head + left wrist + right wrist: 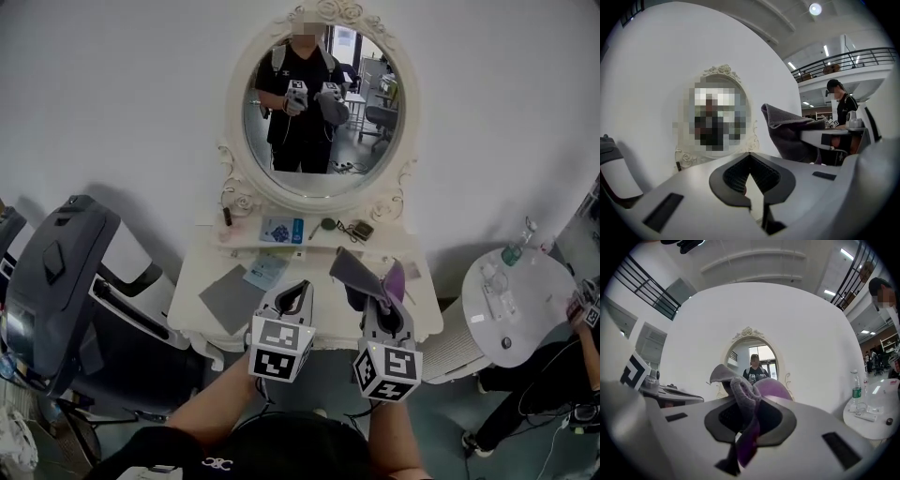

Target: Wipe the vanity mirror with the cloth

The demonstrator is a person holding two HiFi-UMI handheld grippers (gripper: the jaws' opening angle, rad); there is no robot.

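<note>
An oval vanity mirror [323,108] in an ornate white frame hangs on the wall above a white vanity table [202,300]. It also shows ahead in the left gripper view [723,70] and in the right gripper view [752,357]. My right gripper [380,298] [749,401] is shut on a grey and purple cloth [361,272] [740,390], held over the table's front right, below the mirror. The cloth [787,133] stands bunched above the jaws. My left gripper [300,289] [750,157] hovers beside it, shut with nothing in it.
On the vanity lie a grey pad [232,297], a blue box [281,230] and small items. A round white side table [520,305] with a bottle [513,251] stands to the right. A dark grey machine [56,281] is at the left. Another person [562,375] is at the right edge.
</note>
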